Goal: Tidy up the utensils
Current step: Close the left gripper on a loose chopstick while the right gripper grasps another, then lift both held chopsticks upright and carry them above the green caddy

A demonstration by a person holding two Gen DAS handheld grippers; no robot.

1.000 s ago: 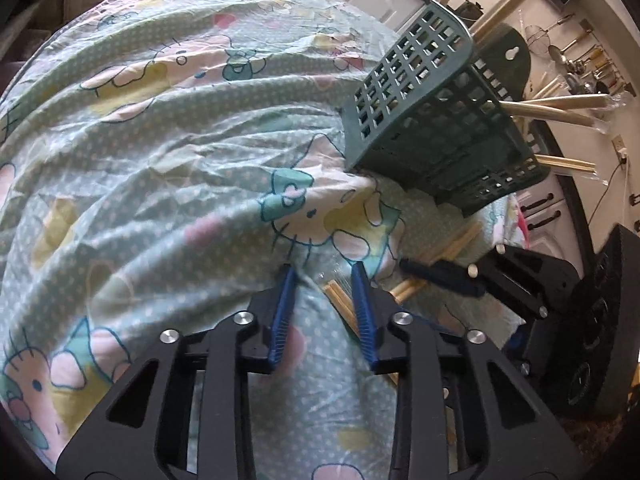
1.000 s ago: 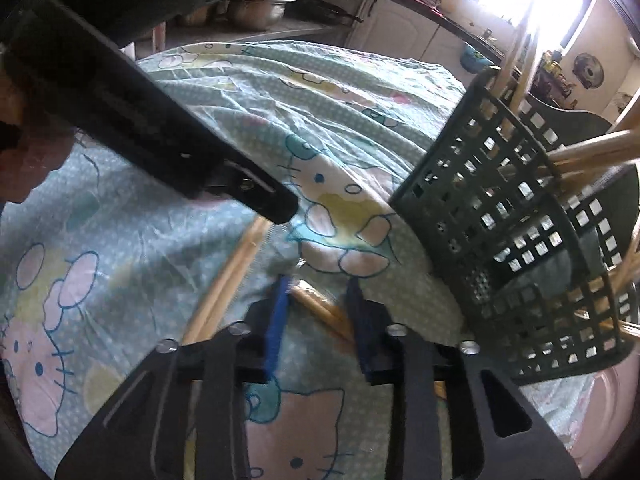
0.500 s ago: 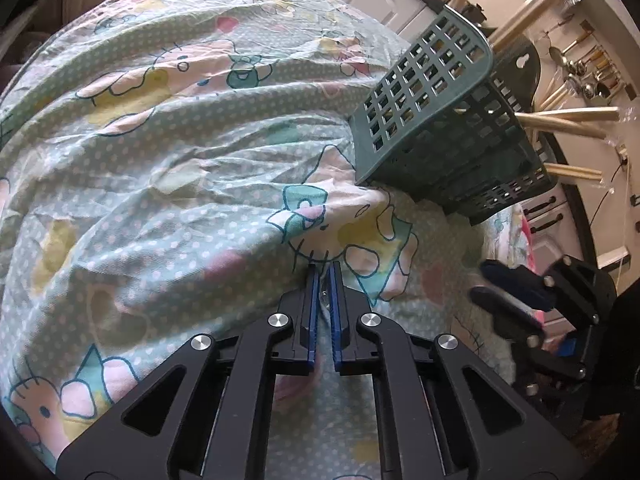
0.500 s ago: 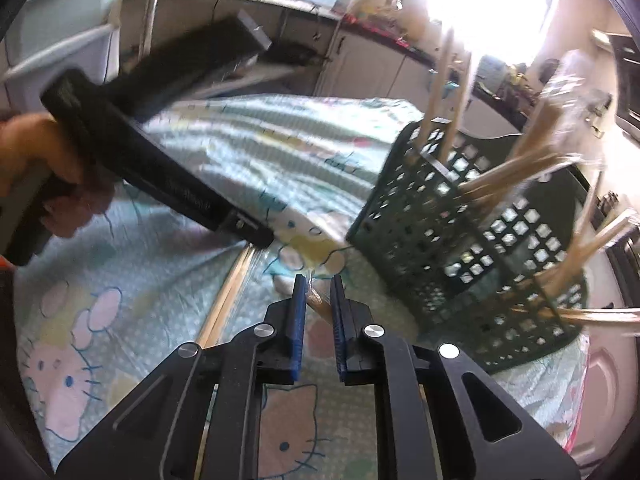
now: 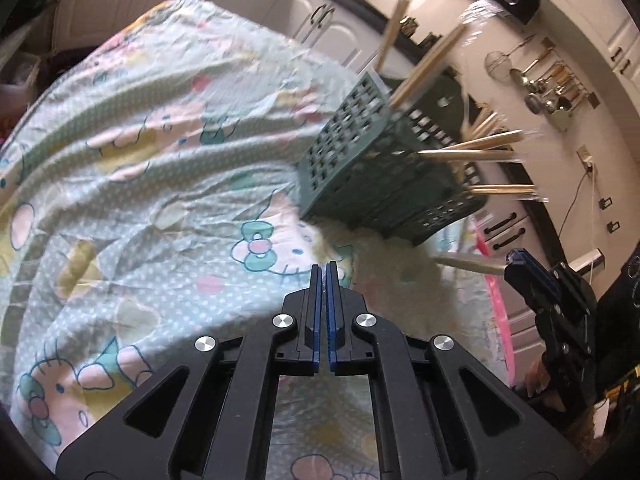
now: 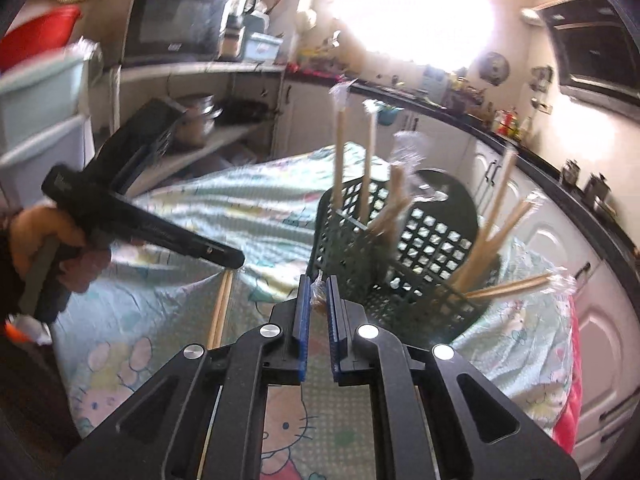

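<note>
A dark green lattice basket (image 5: pixel 384 184) (image 6: pixel 404 256) stands on the Hello Kitty cloth (image 5: pixel 160 184), holding several plastic-wrapped wooden chopstick pairs (image 6: pixel 504 288). My right gripper (image 6: pixel 318 284) is shut on a wrapped chopstick pair (image 5: pixel 468 264), which sticks out toward the basket; it shows lifted at the right of the left wrist view (image 5: pixel 520 264). My left gripper (image 5: pixel 324 270) is shut, with a thin bit of clear wrapper between its tips; in the right wrist view (image 6: pixel 236 260) it holds a wrapped chopstick pair (image 6: pixel 220 312) that hangs down to the cloth.
White kitchen cabinets (image 5: pixel 320 24) and a dark counter ring the table. Hanging metal utensils (image 5: pixel 548 88) are on the wall at right. A microwave (image 6: pixel 176 20) and shelves with pots stand behind. A pink table edge (image 5: pixel 496 300) shows at right.
Both grippers closed from open onto chopstick pairs lying on the cloth, then lifted. The right gripper rose and now points at the basket from higher up.
</note>
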